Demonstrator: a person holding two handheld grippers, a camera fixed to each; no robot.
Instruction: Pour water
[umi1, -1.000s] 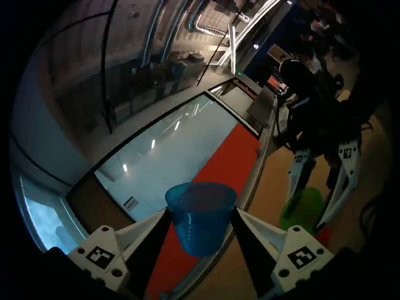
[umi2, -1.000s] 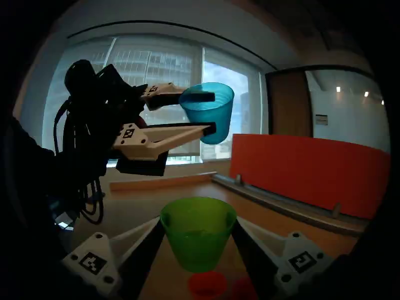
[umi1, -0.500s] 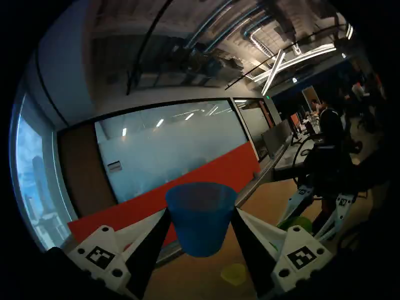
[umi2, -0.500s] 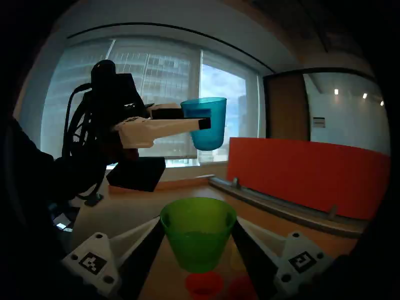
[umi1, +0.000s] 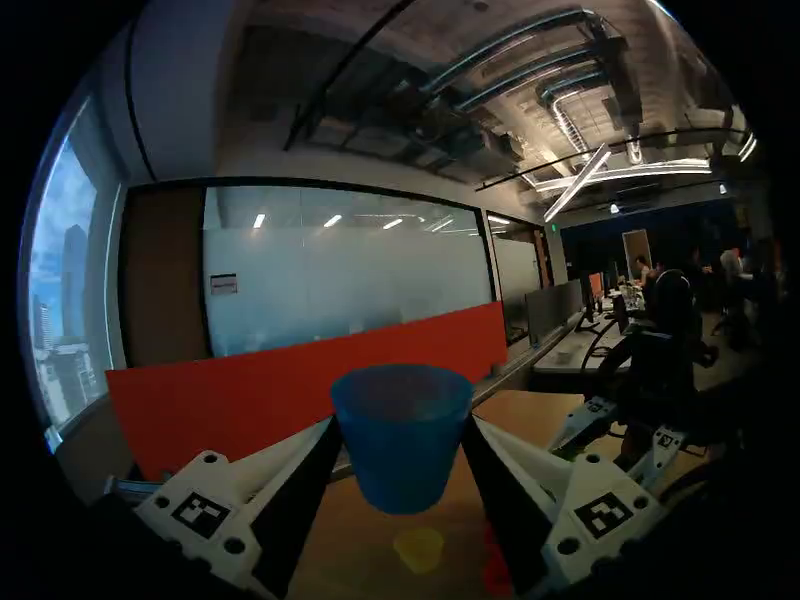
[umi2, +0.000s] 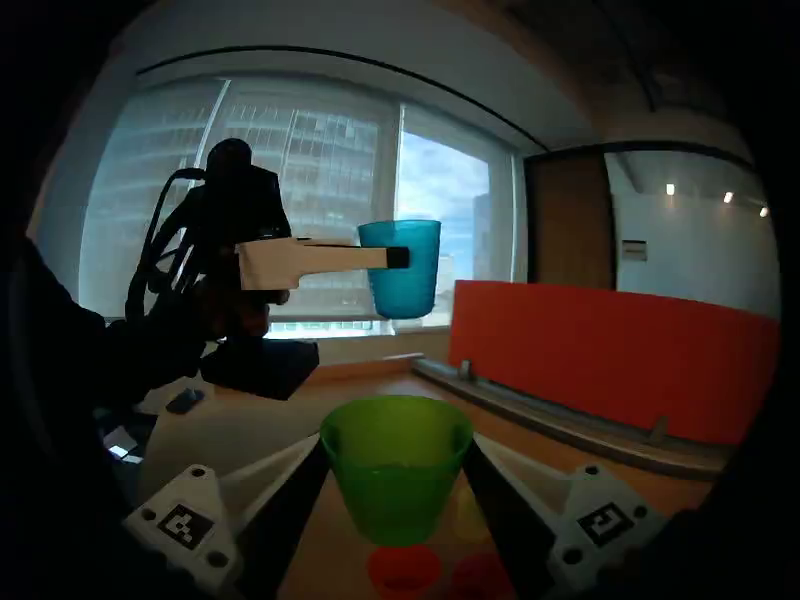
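Note:
My left gripper is shut on a blue plastic cup, held upright above the wooden table. The right gripper view shows that same blue cup level in the left gripper, raised to the upper left of the green cup. My right gripper is shut on a green translucent cup, upright just above the table. In the left gripper view the right gripper sits low at the right, its green cup hidden.
An orange partition runs along the table's far side on a metal rail. A yellow cup and red cups stand on the table below the grippers. Windows lie behind the left gripper.
The left gripper has rotated from a tilted pose back to level, so the blue cup now stands upright, and it has come a little lower. The right gripper and green cup stayed put.

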